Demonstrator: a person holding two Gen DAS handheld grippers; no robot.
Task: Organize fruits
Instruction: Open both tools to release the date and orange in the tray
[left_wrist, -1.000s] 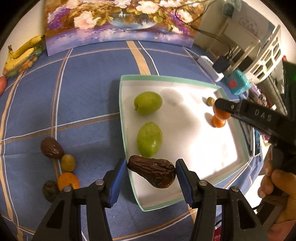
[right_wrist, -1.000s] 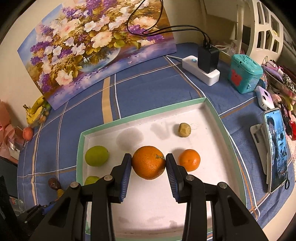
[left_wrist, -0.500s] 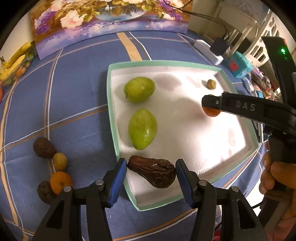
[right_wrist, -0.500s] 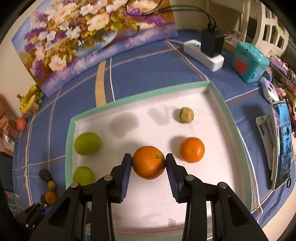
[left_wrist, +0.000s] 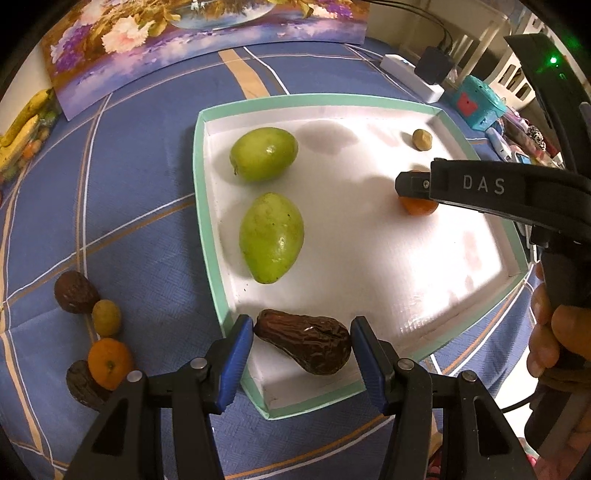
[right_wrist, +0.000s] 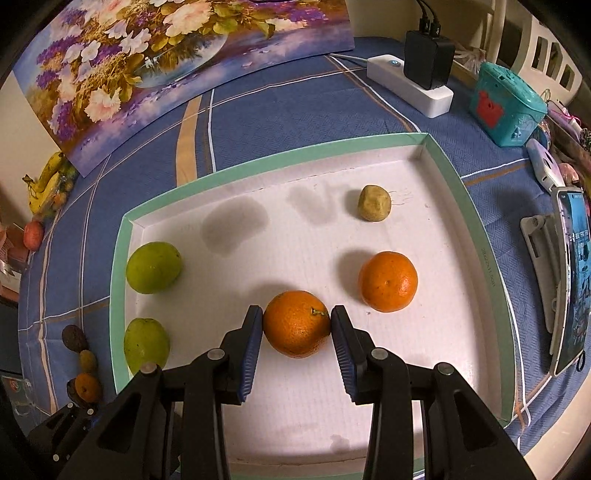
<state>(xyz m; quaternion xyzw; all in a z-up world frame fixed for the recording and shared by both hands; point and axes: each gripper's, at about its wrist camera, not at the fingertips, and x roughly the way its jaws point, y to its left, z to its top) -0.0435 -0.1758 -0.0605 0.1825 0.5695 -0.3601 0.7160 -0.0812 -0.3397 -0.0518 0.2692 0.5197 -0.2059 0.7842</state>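
My left gripper (left_wrist: 302, 343) is shut on a dark wrinkled brown fruit (left_wrist: 304, 341) over the near left corner of the white tray (left_wrist: 207, 206). My right gripper (right_wrist: 296, 328) is shut on an orange (right_wrist: 295, 323) low over the tray's (right_wrist: 118, 280) middle. Two green fruits (left_wrist: 263, 153) (left_wrist: 271, 236) lie along the tray's left side. A second orange (right_wrist: 388, 280) and a small tan fruit (right_wrist: 373, 203) lie on its right. The right gripper's body (left_wrist: 491, 192) crosses the left wrist view.
Outside the tray's left edge lie a brown fruit (left_wrist: 75, 291), a small yellow-green fruit (left_wrist: 106, 317), a small orange (left_wrist: 109, 363) and another dark fruit (left_wrist: 83, 387). Bananas (left_wrist: 22, 125), a flower picture (right_wrist: 177, 62), a power strip (right_wrist: 410, 86), a teal box (right_wrist: 508, 103) and a phone (right_wrist: 570, 273) surround the tray.
Both grippers have dropped lower and closer to the tray while still holding their fruits. The fruits in the tray have not moved.
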